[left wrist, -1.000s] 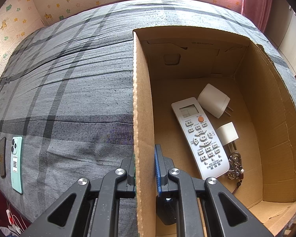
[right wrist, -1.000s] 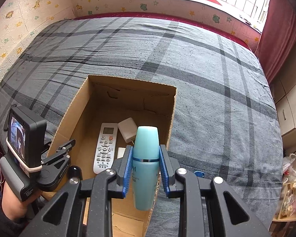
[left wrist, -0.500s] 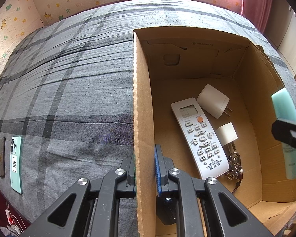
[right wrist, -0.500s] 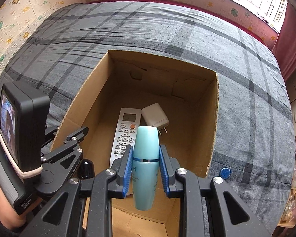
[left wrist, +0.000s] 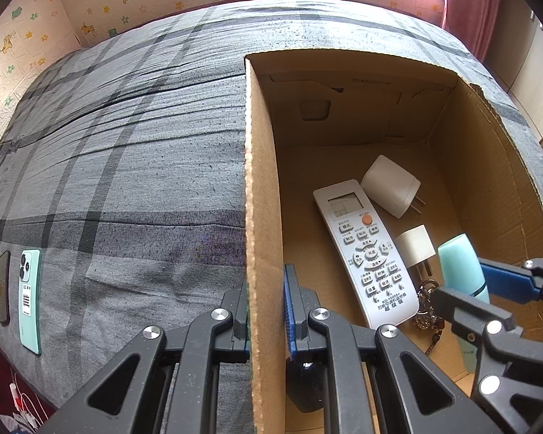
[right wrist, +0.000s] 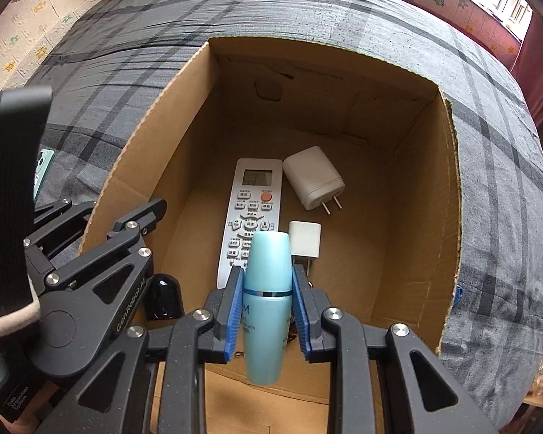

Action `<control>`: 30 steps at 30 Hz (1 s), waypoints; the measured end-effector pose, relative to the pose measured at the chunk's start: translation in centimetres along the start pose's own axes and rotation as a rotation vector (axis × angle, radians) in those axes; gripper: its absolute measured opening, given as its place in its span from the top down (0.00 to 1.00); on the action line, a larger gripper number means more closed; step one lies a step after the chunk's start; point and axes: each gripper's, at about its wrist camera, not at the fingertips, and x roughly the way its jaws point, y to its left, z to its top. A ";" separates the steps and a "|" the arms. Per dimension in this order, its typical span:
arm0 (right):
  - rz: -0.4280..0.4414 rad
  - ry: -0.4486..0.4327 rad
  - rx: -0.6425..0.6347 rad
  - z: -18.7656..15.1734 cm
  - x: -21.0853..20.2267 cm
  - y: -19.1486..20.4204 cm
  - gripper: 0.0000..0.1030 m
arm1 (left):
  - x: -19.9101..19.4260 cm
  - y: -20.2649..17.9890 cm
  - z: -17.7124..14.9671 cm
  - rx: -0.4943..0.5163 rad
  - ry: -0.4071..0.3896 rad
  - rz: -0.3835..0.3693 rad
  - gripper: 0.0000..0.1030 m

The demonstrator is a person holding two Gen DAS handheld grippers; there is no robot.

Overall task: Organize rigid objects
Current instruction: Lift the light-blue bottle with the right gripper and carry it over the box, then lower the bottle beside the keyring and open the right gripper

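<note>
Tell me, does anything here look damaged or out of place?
The cardboard box has a ragged, torn right rim, visible in both views. A mint phone and a dark phone lie out on the bed rather than inside. Otherwise things look orderly; the right tool holds a teal bottle over the box.

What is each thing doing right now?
teal bottle: gripped by right gripper over the box.
cardboard box: open, wall pinched by left gripper.
remote: lying flat in box.
green phone: lying camera side up on bed.
</note>
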 end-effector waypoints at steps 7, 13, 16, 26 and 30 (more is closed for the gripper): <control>0.002 0.043 0.009 -0.6 1.8 0.2 0.74 | 0.1 0.0 0.0 -0.003 0.000 -0.002 0.86; -0.007 0.081 -0.010 -1.0 3.1 0.6 0.74 | 0.0 0.0 0.0 -0.003 0.000 -0.002 0.86; 0.003 0.089 -0.003 -1.1 3.5 0.6 0.74 | 0.0 0.0 0.0 -0.004 0.000 -0.003 0.86; -0.021 0.079 -0.009 -1.1 3.4 0.0 0.73 | -0.1 0.0 0.0 -0.003 -0.001 -0.001 0.86; -0.029 0.069 -0.014 -1.0 2.9 0.0 0.68 | -0.1 0.0 -0.1 -0.004 -0.001 0.000 0.86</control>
